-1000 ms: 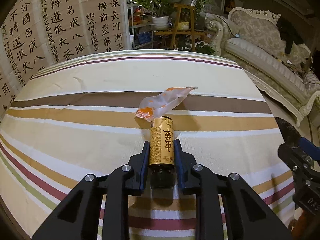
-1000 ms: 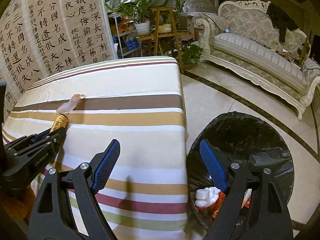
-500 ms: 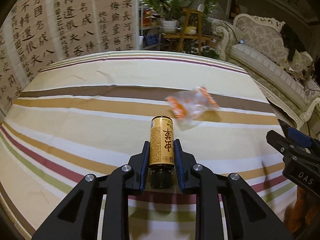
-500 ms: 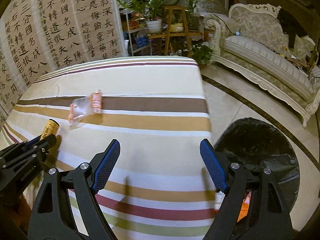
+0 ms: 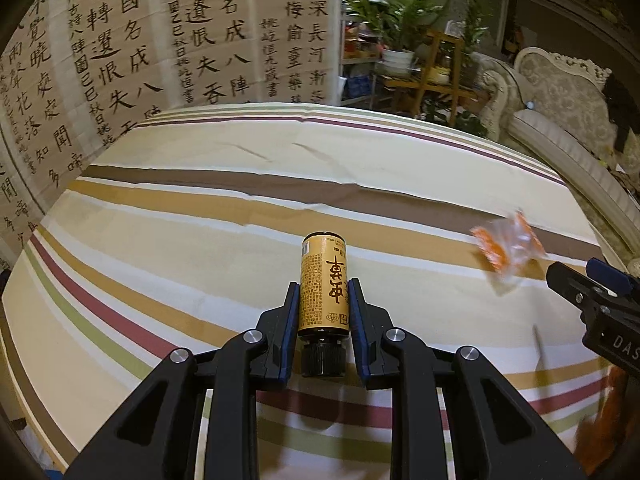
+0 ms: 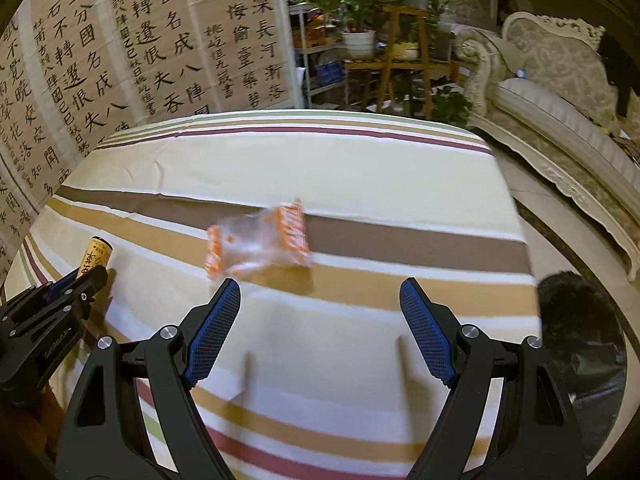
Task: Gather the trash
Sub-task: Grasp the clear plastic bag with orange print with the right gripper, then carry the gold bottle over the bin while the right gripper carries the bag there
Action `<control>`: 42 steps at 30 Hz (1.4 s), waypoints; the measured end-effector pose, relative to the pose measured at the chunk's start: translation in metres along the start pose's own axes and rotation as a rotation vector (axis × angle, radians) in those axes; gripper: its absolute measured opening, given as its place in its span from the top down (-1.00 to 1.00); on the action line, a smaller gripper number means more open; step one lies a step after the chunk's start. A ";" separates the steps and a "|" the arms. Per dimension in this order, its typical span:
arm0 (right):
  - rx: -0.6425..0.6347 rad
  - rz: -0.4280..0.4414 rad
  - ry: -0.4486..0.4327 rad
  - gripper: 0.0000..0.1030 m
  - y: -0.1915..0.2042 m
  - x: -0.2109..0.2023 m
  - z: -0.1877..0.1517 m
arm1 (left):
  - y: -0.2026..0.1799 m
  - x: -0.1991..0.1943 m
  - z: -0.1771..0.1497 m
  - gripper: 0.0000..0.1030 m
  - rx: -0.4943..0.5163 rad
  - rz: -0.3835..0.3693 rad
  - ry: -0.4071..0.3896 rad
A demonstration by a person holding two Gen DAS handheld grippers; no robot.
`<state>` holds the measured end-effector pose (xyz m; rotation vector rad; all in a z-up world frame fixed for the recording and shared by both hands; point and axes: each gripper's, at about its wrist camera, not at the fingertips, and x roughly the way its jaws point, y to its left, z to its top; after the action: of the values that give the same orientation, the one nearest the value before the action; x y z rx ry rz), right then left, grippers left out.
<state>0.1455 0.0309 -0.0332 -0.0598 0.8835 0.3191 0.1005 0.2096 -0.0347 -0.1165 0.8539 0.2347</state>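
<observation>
On the desk: a striped cloth (image 5: 168, 216) in cream, tan, brown, maroon and green covers the desk, and both grippers hang above it.
Bottle look: a small bottle (image 5: 323, 283) with a gold-yellow label printed in dark red characters, small print and a barcode near the far end, and a black ribbed cap at the near end.
Bottle place: between the blue pads of the left gripper (image 5: 323, 300), above the cloth's tan and cream bands; in the right wrist view it shows at the far left edge (image 6: 95, 257).
Bottle axis: its long axis runs along the gripper's fingers, cap toward the camera, flat base pointing away toward the far side of the desk.
Wrapper look: a crumpled clear plastic wrapper (image 6: 260, 244) with orange and white printed ends, blurred in both views.
Wrapper place: on the cloth at the edge of the brown and tan stripes, just ahead of the right gripper's left finger; in the left wrist view it sits far right (image 5: 506, 242).
Wrapper axis: its longer side runs roughly across the right wrist view, left to right.
Left gripper: clenched on the bottle, both pads pressed to the label's sides.
Right gripper (image 6: 320, 308): jaws spread wide, nothing between them, touching nothing.
Bin: a black-lined bin (image 6: 580, 320) stands on the floor past the desk's right edge.
</observation>
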 end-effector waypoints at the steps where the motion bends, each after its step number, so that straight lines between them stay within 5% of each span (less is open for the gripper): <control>1: -0.005 0.002 0.003 -0.55 0.003 0.003 0.001 | 0.003 0.001 0.000 0.52 -0.004 0.006 0.000; 17: -0.070 -0.006 0.068 -0.51 0.037 0.044 0.022 | 0.033 0.012 0.008 0.52 -0.070 0.039 0.010; 26: -0.085 -0.022 0.050 0.08 0.037 0.041 0.018 | 0.032 0.012 0.010 0.52 -0.073 0.029 0.006; 30: -0.076 -0.009 0.047 0.56 0.035 0.037 0.016 | 0.028 0.011 0.008 0.52 -0.068 0.023 0.005; 33: -0.063 0.009 0.047 0.73 0.032 0.034 0.013 | 0.026 0.010 0.008 0.52 -0.061 0.017 0.006; 42: -0.036 0.034 0.043 0.83 0.023 0.018 -0.002 | 0.014 0.003 0.002 0.52 -0.050 -0.005 0.003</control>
<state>0.1475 0.0573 -0.0460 -0.0850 0.9223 0.3664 0.1005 0.2244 -0.0357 -0.1662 0.8511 0.2510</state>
